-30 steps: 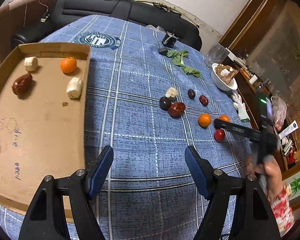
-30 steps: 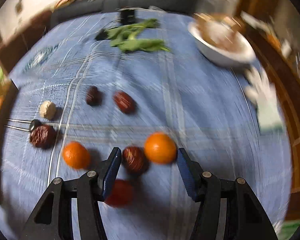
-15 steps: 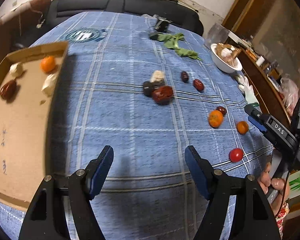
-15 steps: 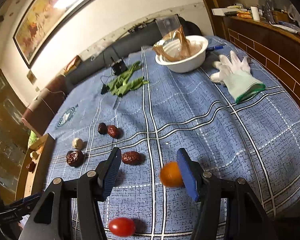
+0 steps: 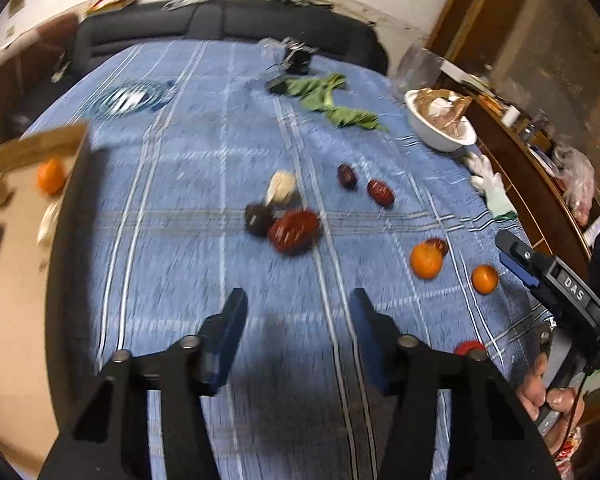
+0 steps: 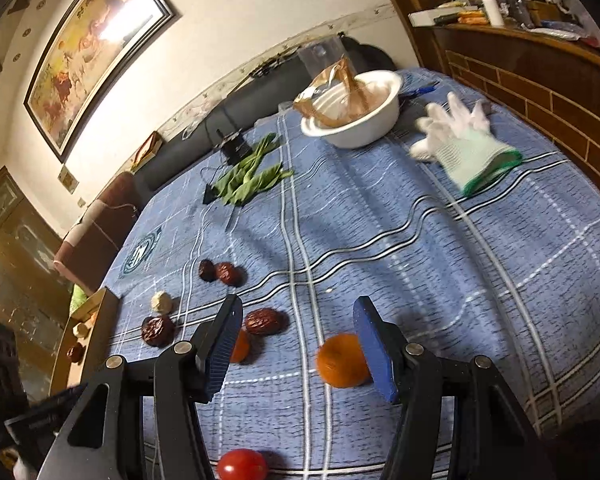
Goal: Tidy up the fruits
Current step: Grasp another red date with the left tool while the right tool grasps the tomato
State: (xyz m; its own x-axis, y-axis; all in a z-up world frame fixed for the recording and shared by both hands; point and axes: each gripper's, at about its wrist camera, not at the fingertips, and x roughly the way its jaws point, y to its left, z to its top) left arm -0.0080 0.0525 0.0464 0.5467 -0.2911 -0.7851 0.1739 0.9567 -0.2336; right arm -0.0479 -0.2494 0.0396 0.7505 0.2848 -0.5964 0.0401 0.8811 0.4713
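Fruit: small round orange mandarin (image 6: pixel 342 361) lies on the blue checked tablecloth (image 6: pixel 420 240), just inside your right gripper's (image 6: pixel 298 346) gaping jaws.
Left gripper (image 5: pixel 298 338): empty, jaws just narrowed, apart.
Tray: brown cardboard tray (image 5: pixel 16 280) holds other fruit.

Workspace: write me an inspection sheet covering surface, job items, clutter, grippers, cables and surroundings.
Surface: blue checked tablecloth, rippled near the glove.
Job's things: two oranges, a cherry tomato, several red dates and a pale chunk loose on the cloth; cardboard tray already holds an orange and other pieces.
Clutter: white bowl with wrappers, white glove, green leaves.
Grippers: left gripper open, jaws have just been closing, nothing between the fingers; right gripper open, an orange beside one finger, not gripped.
Cables: thin wire by a small black device.
Surroundings: dark sofa, framed picture, wooden sideboard.
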